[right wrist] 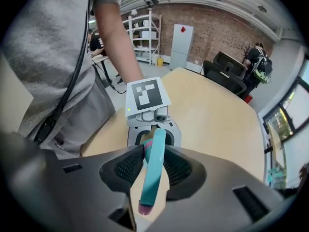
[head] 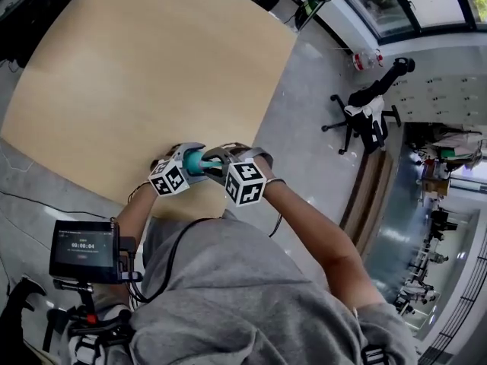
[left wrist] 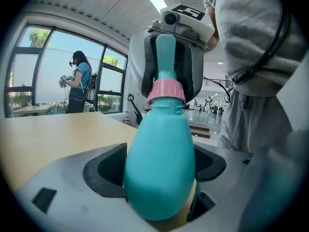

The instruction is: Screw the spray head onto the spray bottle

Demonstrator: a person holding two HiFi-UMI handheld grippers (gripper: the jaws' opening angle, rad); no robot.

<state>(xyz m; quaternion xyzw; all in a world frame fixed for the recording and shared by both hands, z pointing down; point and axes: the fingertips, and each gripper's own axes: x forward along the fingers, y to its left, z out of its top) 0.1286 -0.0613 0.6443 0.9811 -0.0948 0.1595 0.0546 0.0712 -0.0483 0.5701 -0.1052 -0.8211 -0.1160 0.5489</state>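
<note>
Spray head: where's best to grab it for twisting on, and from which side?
Probably grip the spray head on its narrow stem just above the pink collar, coming end-on, opposite the bottle: slim enough for two jaws, and in line with the twist.

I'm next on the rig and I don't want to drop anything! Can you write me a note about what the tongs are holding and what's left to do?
Left tongs: shut on the teal spray bottle, over the near edge of the table.
Right tongs: shut on the spray head, which meets the bottle's neck at the pink collar.
Done: both parts are in the tongs and joined end to end.
Left: I cannot tell whether the collar is screwed tight. Probably turn the head until it stops, then set the bottle down.
</note>
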